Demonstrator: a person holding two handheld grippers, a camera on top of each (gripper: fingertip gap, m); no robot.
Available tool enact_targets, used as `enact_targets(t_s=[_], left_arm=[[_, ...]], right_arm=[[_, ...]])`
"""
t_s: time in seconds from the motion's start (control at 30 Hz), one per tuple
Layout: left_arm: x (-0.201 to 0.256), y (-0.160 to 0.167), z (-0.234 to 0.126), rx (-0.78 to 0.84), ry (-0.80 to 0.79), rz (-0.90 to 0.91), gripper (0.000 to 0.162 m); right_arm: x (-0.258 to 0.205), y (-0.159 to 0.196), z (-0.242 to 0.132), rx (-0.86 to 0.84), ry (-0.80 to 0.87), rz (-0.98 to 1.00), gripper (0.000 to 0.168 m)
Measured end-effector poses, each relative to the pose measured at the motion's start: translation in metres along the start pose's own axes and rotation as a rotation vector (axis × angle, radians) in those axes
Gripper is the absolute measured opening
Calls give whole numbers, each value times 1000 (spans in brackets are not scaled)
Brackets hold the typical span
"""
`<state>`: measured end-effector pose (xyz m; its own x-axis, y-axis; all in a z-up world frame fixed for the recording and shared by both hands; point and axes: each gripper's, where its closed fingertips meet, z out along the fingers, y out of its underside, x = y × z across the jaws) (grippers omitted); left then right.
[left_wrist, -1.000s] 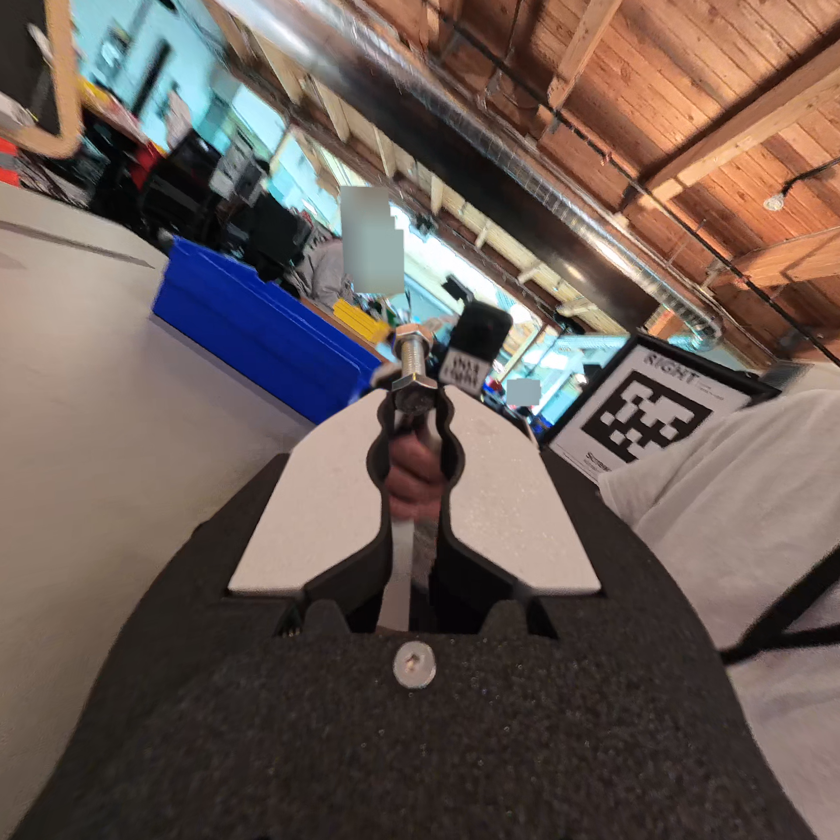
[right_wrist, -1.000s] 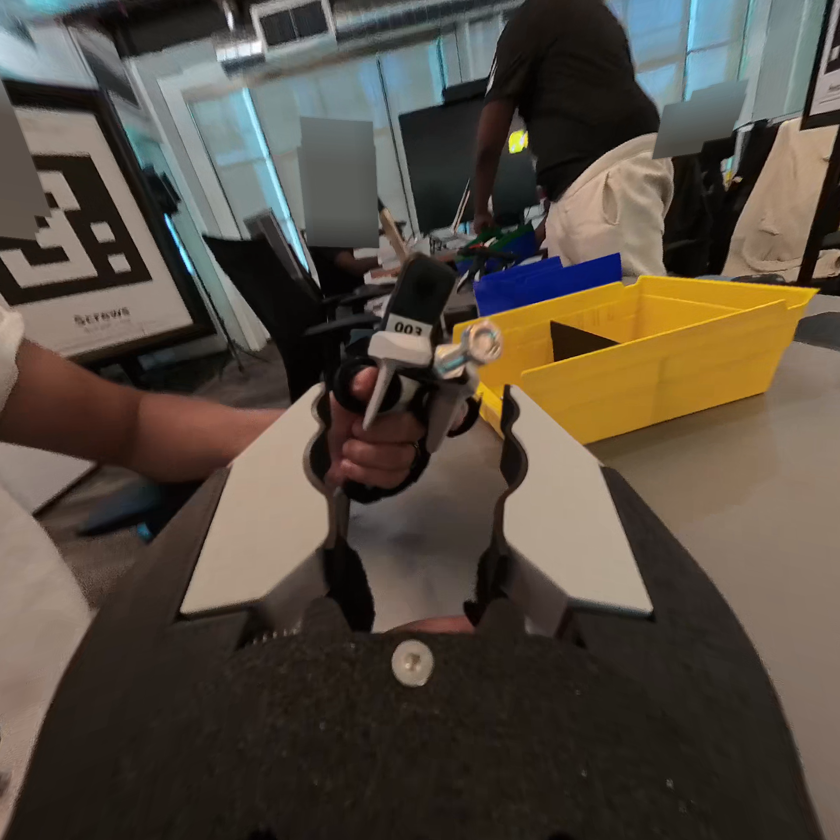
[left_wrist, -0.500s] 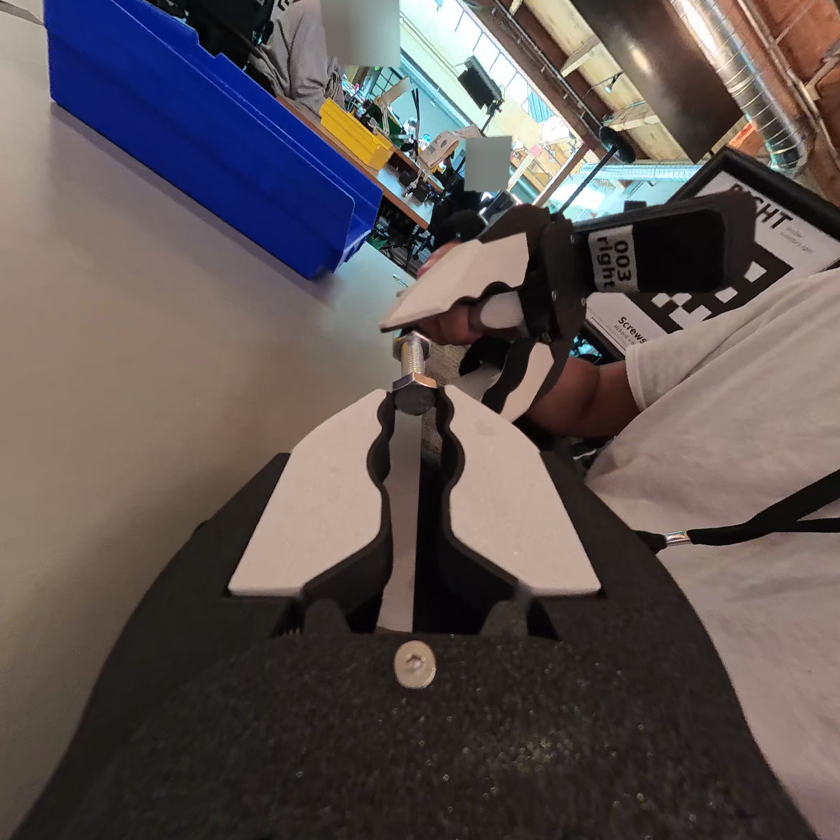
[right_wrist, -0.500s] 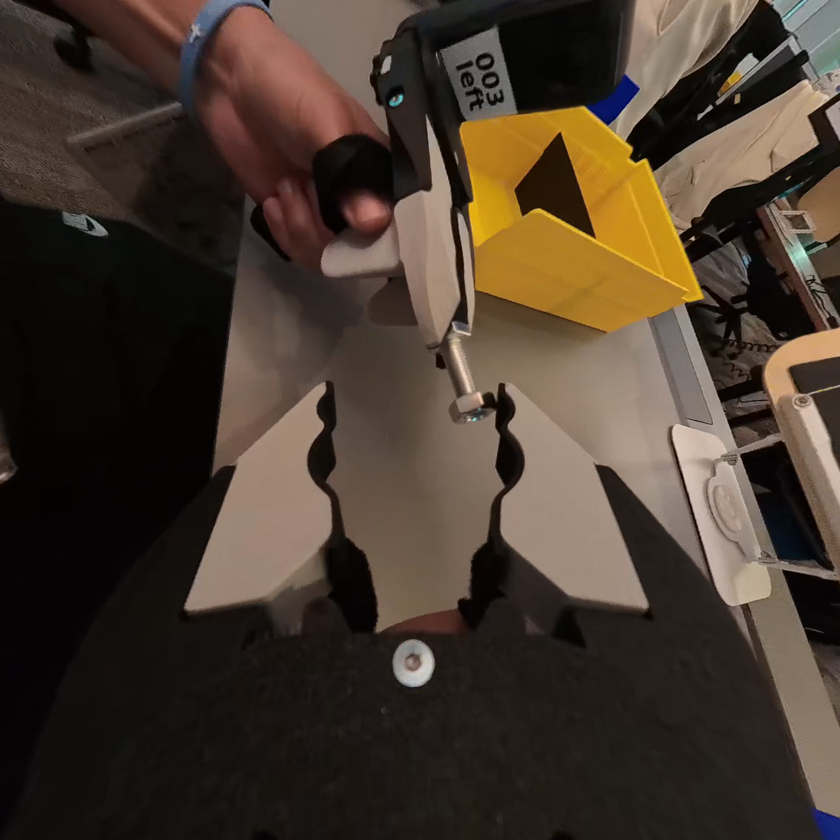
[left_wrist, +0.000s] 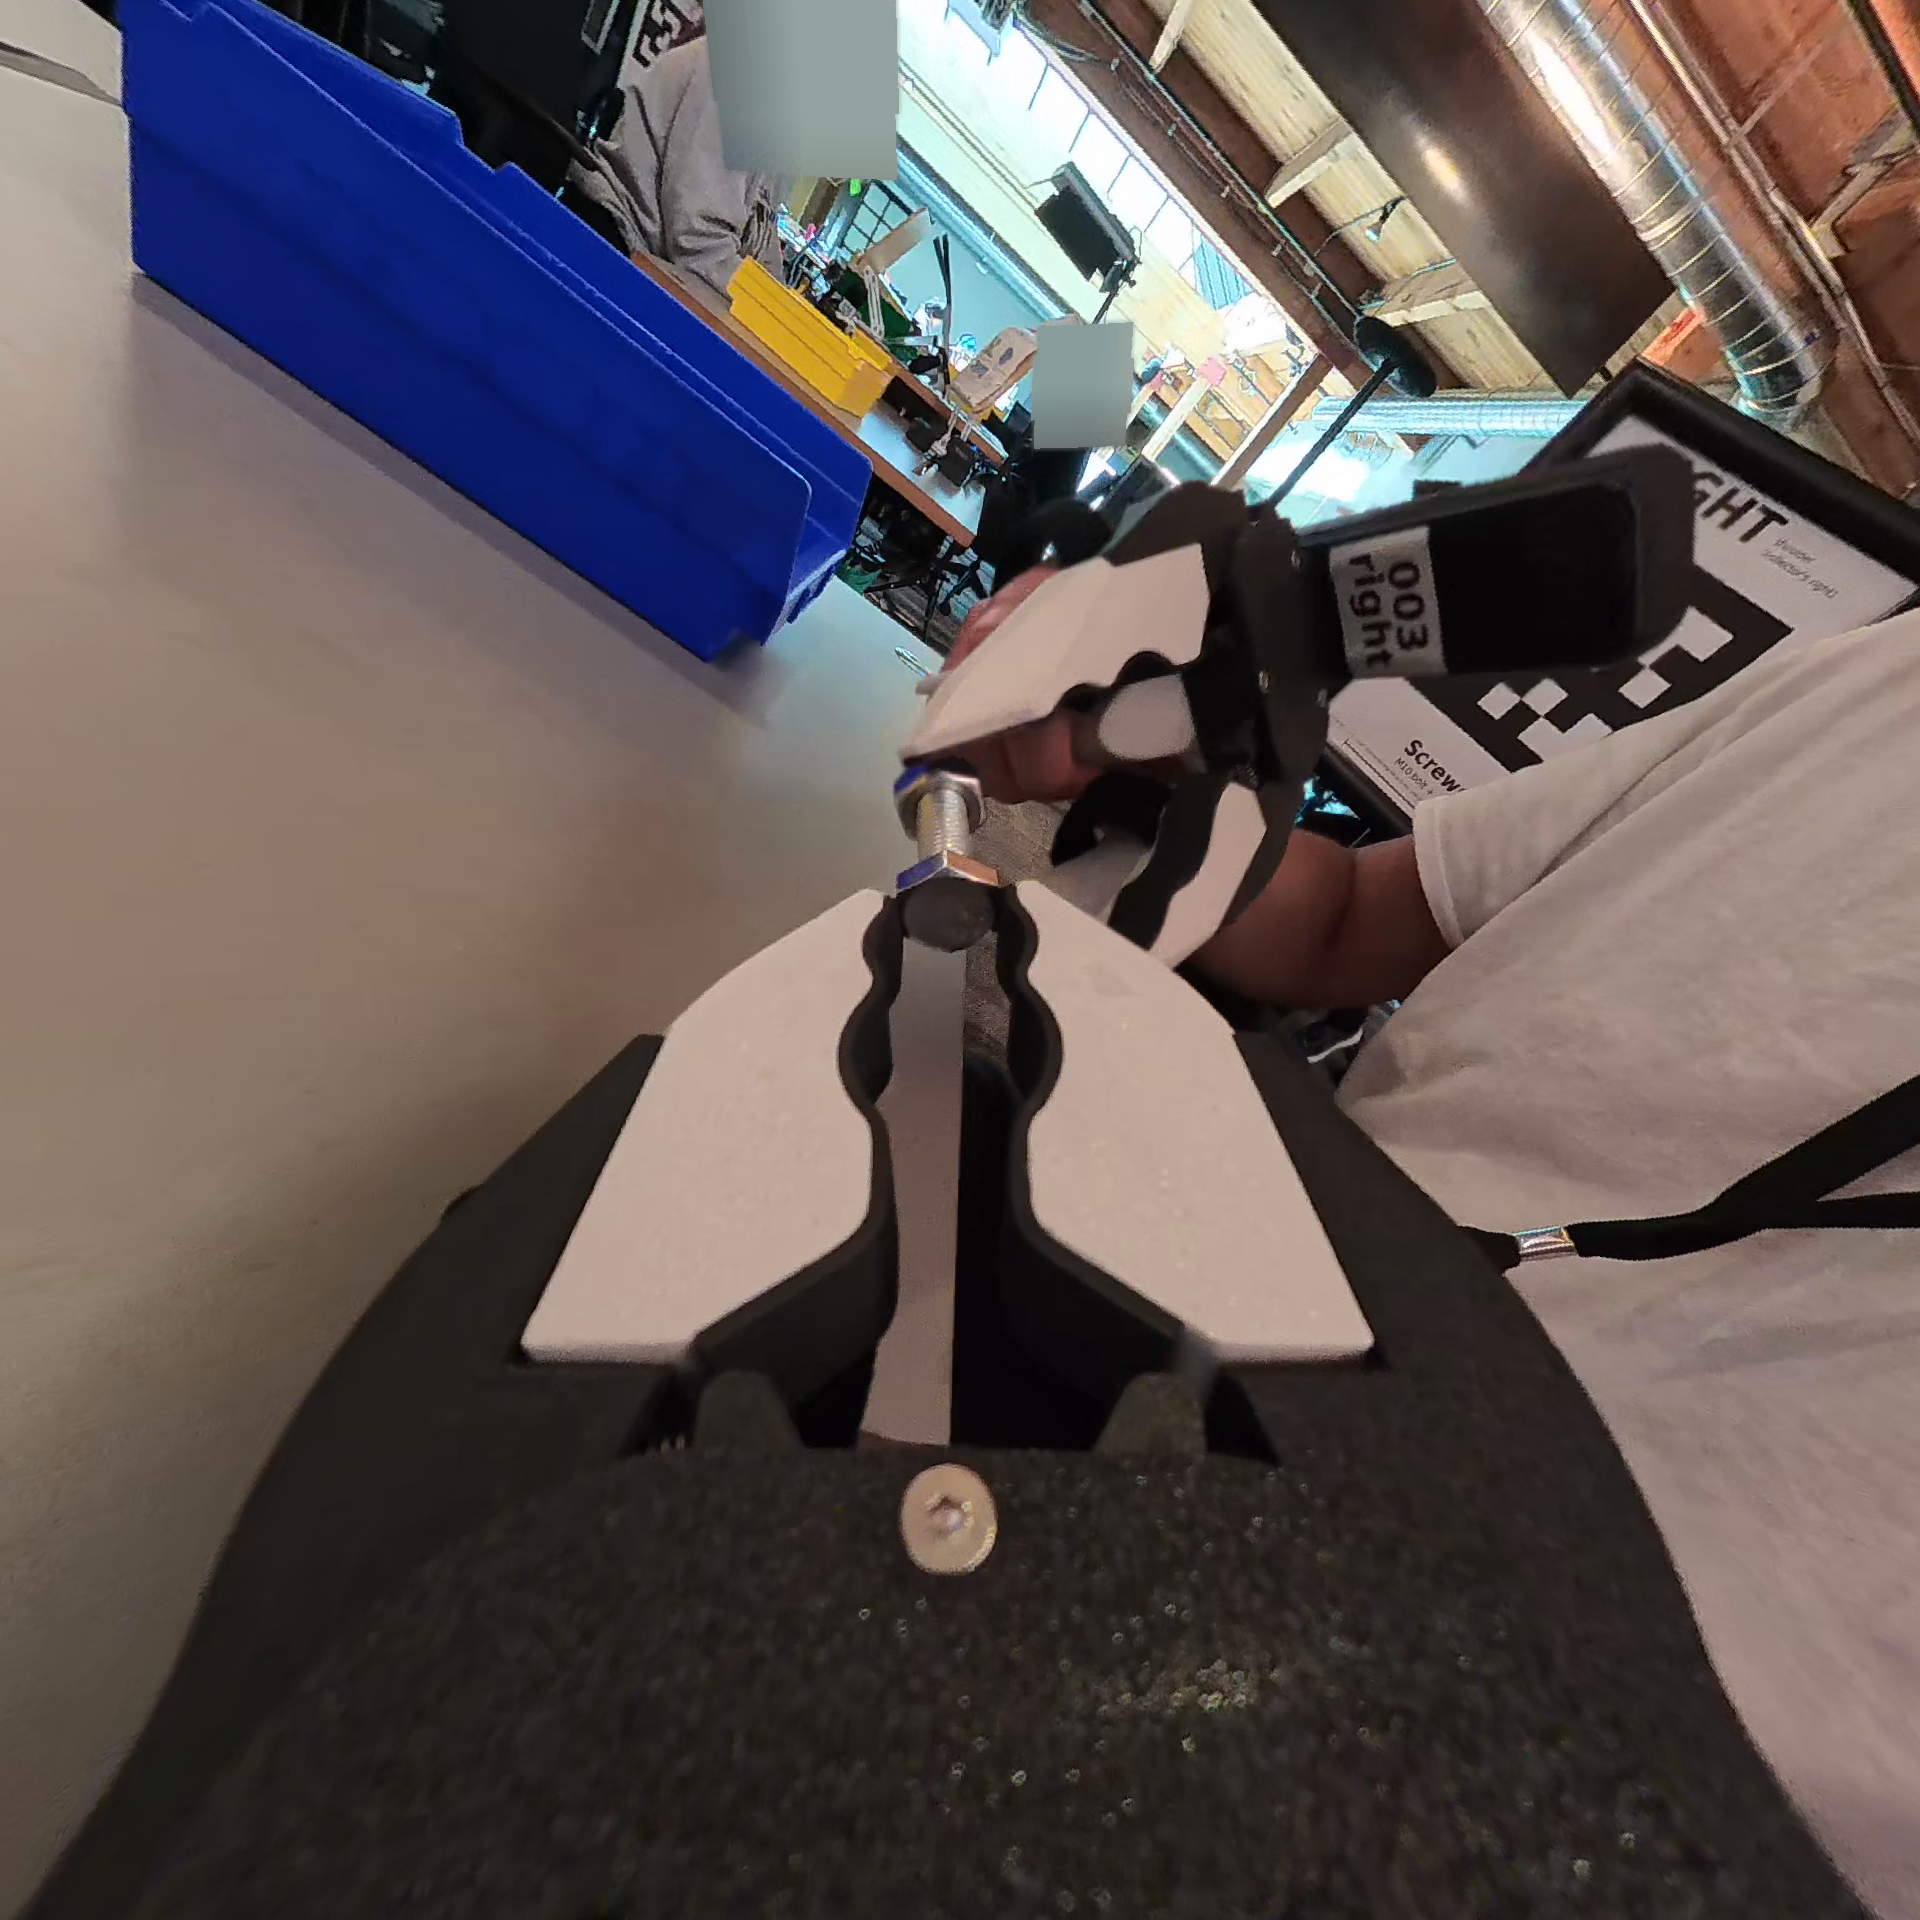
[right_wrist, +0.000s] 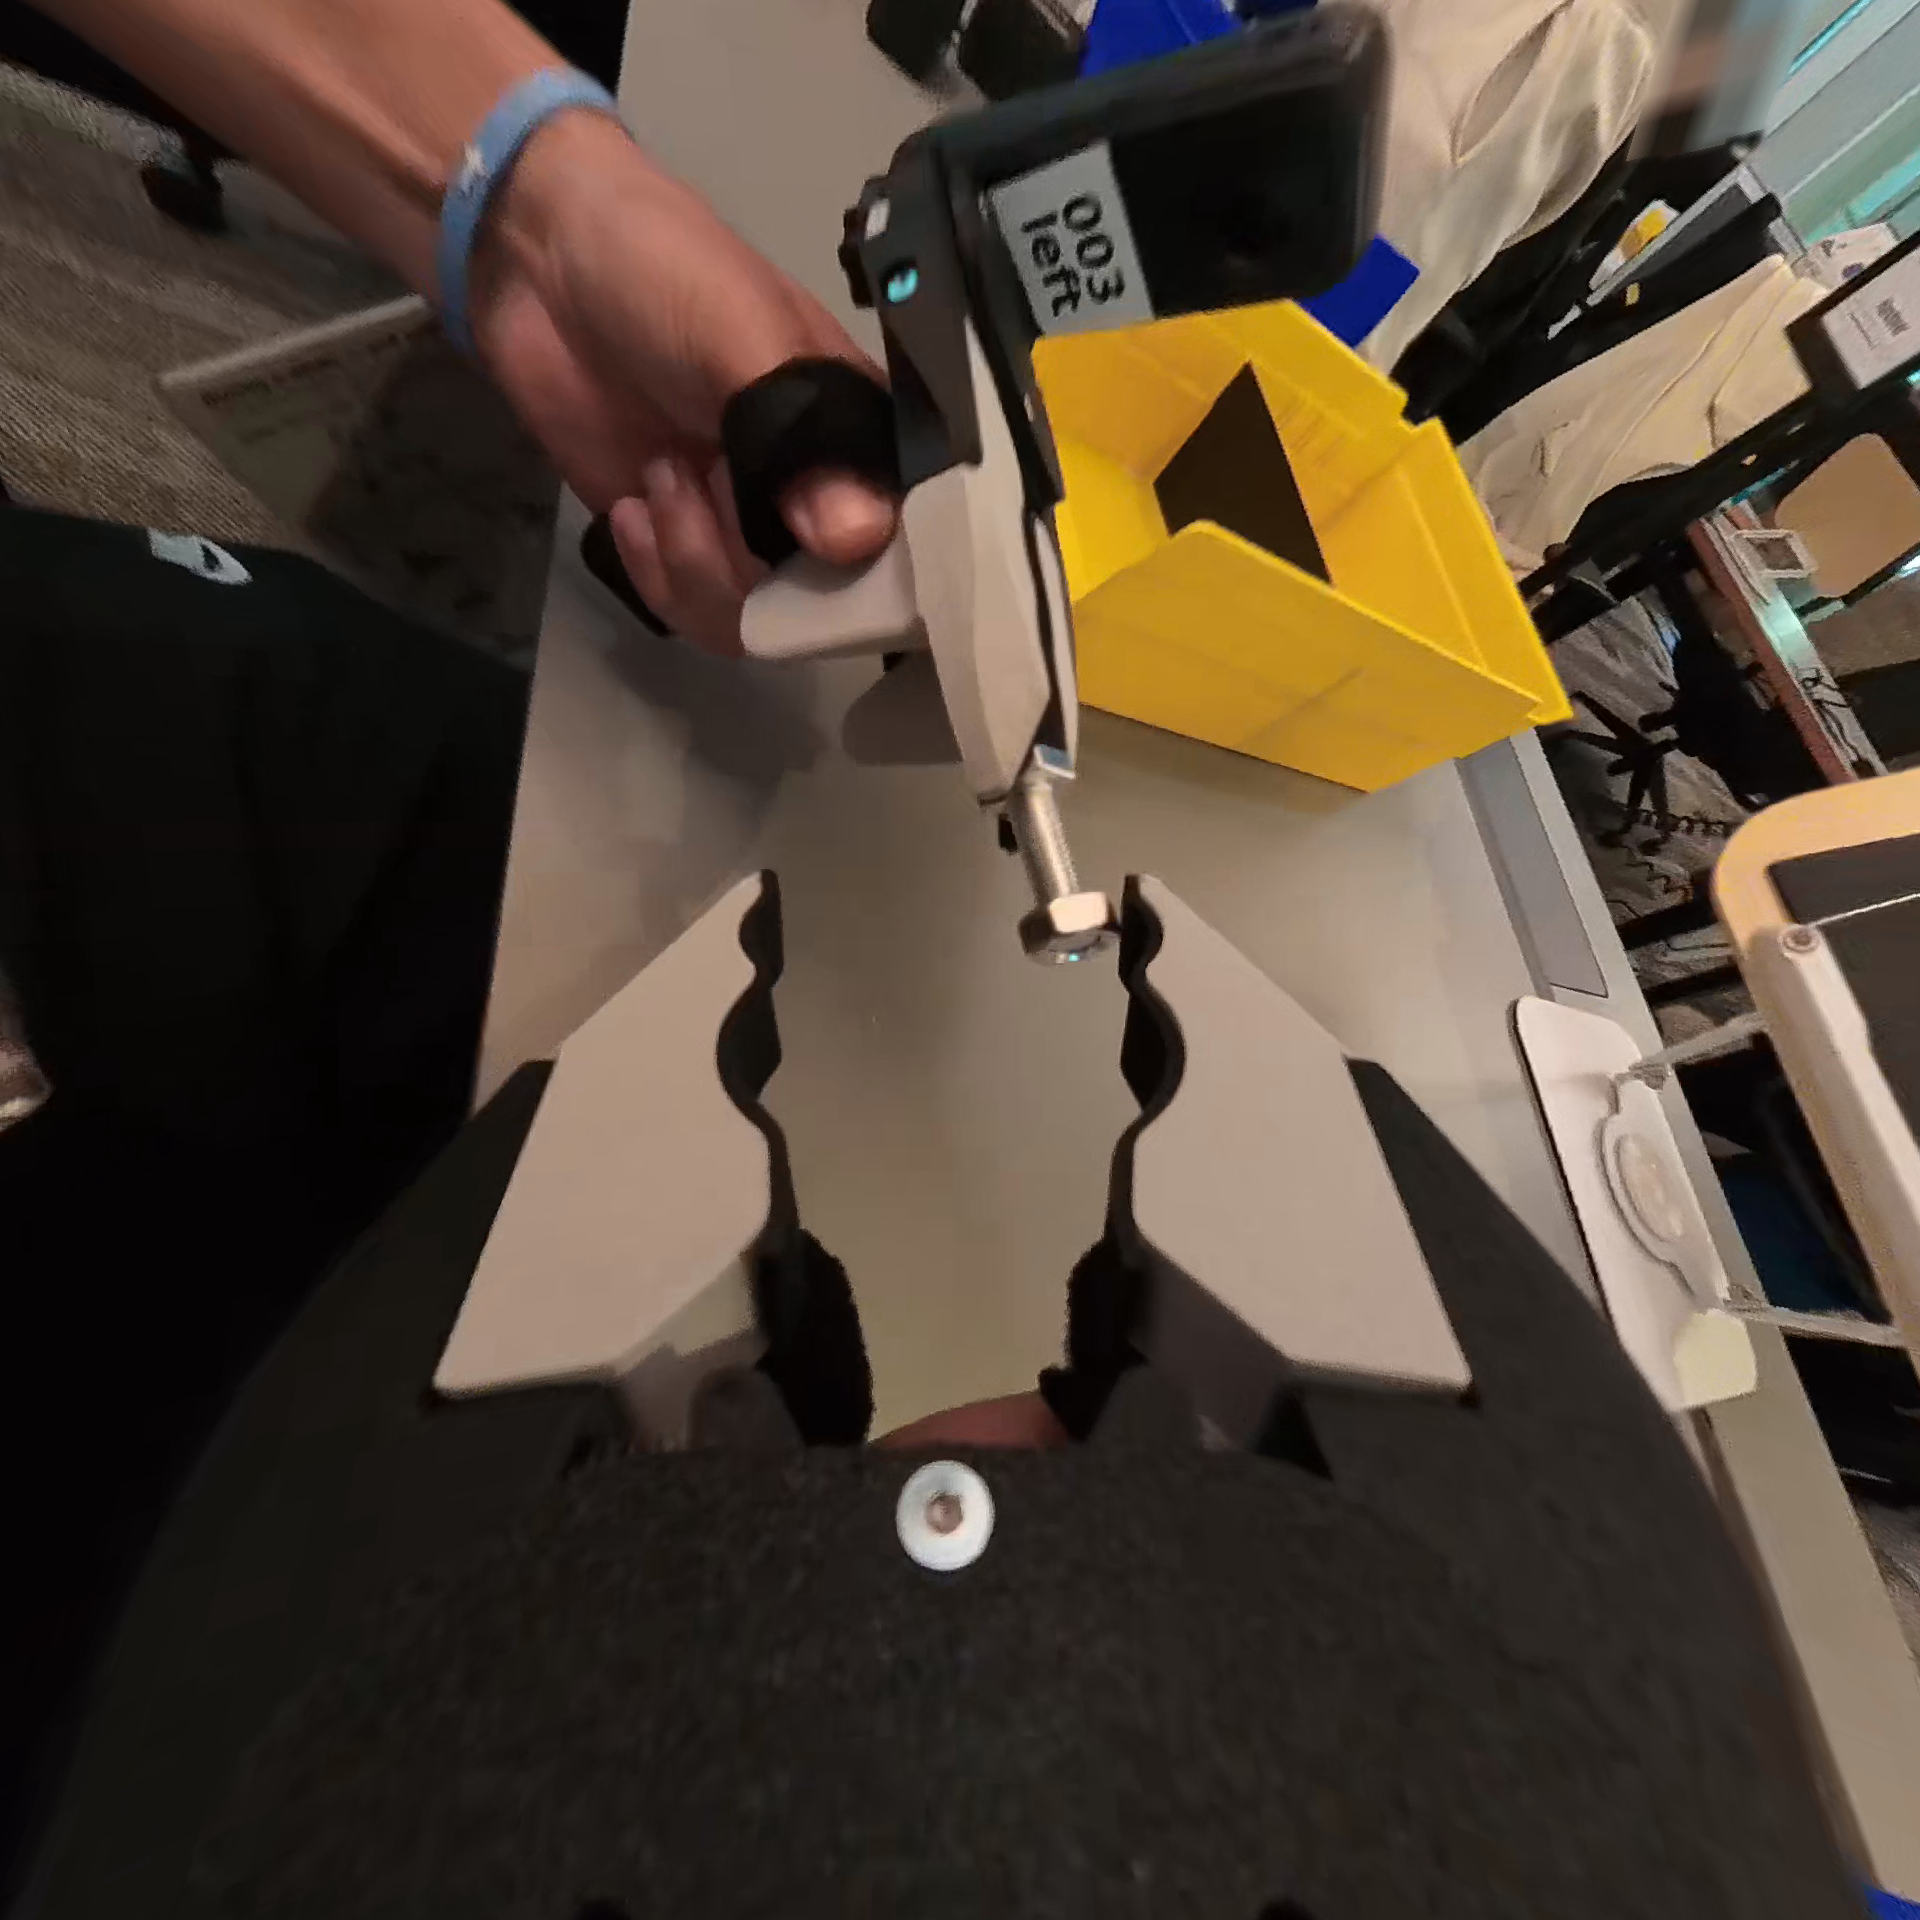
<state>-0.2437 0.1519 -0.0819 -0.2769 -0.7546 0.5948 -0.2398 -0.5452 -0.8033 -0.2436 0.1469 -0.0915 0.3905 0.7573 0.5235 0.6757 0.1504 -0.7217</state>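
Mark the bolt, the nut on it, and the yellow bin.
bolt (right_wrist: 1042, 842): right wrist view, bare threaded shank.
nut (right_wrist: 1070, 920): right wrist view, side flat.
yellow bin (right_wrist: 1278, 665): right wrist view, near outer wall.

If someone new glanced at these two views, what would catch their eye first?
Most likely the silver bolt pinched by its head in the shut left gripper, with a nut on its far end. The open right gripper has one fingertip right beside that nut. Next come the bright bins on the grey table: a blue bin in the left wrist view, a yellow bin in the right.
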Motion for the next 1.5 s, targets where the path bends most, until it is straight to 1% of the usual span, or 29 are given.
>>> enact_targets(t_s=[0.1, 0.23, 0.4, 0.47, 0.53, 0.63, 0.7, 0.8, 0.87, 0.93, 1.03, 1.17, 1.23, 1.33, 1.4, 1.5], left_arm=[[10, -4, 2, 27, 47, 4, 17], [16, -11, 1, 52, 69, 19, 17], [11, -10, -4, 60, 69, -7, 17], [12, -11, -4, 61, 76, -9, 17], [15, -11, -4, 64, 97, -14, 17], [21, -11, -4, 68, 130, -13, 17], [25, -17, -6, 103, 151, -19, 17], [25, -22, -10, 125, 153, -18, 17], [24, -21, -10, 121, 152, -20, 17], [24, -19, -9, 112, 156, -22, 17], [26, -16, -5, 96, 160, -10, 17], [28, -20, -6, 114, 164, -5, 17], [27, -22, -9, 131, 155, -6, 17], [26, -25, -12, 143, 147, -3, 17], [25, -24, -11, 137, 147, -3, 17], [26, -22, -8, 126, 147, -1, 17]], right_arm=[[-4, 17, 12, -43, -30, 28, 64], [-6, 21, 16, -30, -44, 67, 64], [17, -7, -15, 124, 8, 135, 63], [14, -22, -22, 192, -15, 142, 63], [7, -31, -22, 241, -56, 157, 63], [-1, -23, -12, 238, -102, 193, 64], [-6, -17, -10, 244, -156, 243, 62], [-5, -12, -10, 253, -155, 284, 60], [6, -21, -18, 297, -123, 301, 61], [16, -38, -29, 374, -103, 311, 60], [15, -53, -32, 426, -123, 315, 60], [2, -35, -16, 380, -160, 358, 63], [-9, -27, -11, 366, -214, 398, 60], [-9, -19, -9, 350, -198, 422, 61], [6, -27, -16, 393, -156, 439, 61], [26, -49, -31, 482, -108, 432, 61]])
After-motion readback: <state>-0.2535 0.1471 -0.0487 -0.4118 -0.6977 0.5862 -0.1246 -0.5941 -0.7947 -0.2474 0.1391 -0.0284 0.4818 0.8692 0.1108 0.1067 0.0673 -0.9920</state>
